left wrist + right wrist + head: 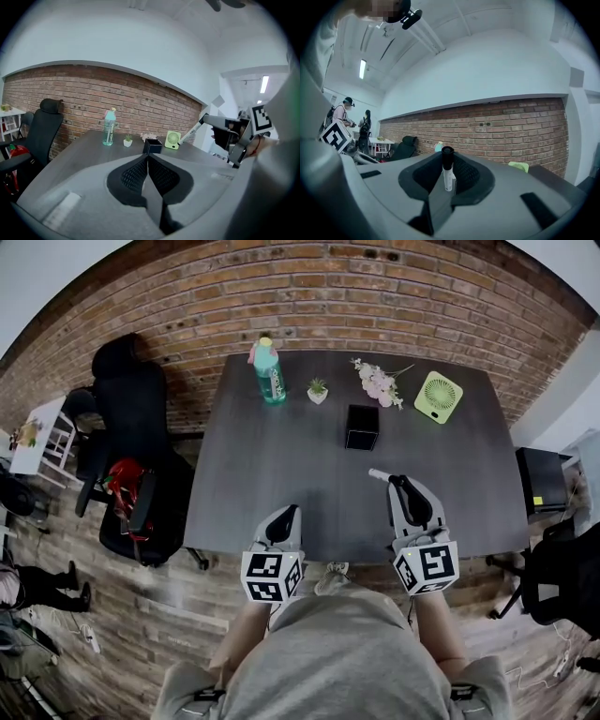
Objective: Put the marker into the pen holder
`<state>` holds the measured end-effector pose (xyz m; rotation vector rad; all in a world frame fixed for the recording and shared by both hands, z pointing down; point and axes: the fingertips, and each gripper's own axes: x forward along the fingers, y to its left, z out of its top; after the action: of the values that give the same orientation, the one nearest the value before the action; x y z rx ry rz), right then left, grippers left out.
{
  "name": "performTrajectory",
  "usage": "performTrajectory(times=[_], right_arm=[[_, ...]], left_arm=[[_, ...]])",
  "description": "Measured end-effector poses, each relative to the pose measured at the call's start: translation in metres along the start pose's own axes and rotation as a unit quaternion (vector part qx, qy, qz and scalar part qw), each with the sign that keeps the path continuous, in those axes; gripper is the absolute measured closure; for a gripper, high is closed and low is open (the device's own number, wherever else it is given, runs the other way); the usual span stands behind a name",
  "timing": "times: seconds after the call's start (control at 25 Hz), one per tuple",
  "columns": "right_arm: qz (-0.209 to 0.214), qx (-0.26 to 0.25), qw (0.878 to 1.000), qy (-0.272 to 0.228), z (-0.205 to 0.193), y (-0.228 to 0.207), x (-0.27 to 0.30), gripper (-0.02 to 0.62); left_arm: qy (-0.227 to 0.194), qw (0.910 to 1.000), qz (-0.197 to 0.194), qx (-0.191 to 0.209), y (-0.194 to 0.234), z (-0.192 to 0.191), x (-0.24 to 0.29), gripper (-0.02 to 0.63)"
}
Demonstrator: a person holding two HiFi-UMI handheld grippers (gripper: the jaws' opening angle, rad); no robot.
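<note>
The black square pen holder (361, 427) stands on the dark grey table (281, 474), near its middle; it also shows in the left gripper view (152, 146). My right gripper (401, 489) is shut on a white marker (378, 474) with a black cap (447, 153), held above the table's near edge, short of the holder. The marker sticks up between the jaws in the right gripper view (448, 176). My left gripper (282, 519) hovers at the near edge, jaws shut on nothing (148, 158).
At the table's far side stand a teal bottle (269, 371), a small potted plant (318, 390), pink flowers (378, 382) and a green fan (438, 396). A black office chair (131, 427) is left of the table. A brick wall runs behind.
</note>
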<state>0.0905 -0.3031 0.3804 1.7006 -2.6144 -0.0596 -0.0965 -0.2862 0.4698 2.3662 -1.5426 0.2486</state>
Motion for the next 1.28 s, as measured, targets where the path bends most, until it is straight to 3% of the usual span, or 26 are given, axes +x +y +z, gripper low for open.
performTrajectory(times=[0.64,1.28], right_arm=[[0.011,-0.007,1.0,0.008,-0.01,-0.054,0.1,0.522],[0.011,-0.009,0.997,0.071,-0.074,-0.091,0.173,0.522]], left_arm=[[0.017,0.9998,0.009,-0.004,0.023,0.019,0.072,0.586],[0.037,0.9993,0.005,-0.009,0.029,0.018,0.118,0.586]])
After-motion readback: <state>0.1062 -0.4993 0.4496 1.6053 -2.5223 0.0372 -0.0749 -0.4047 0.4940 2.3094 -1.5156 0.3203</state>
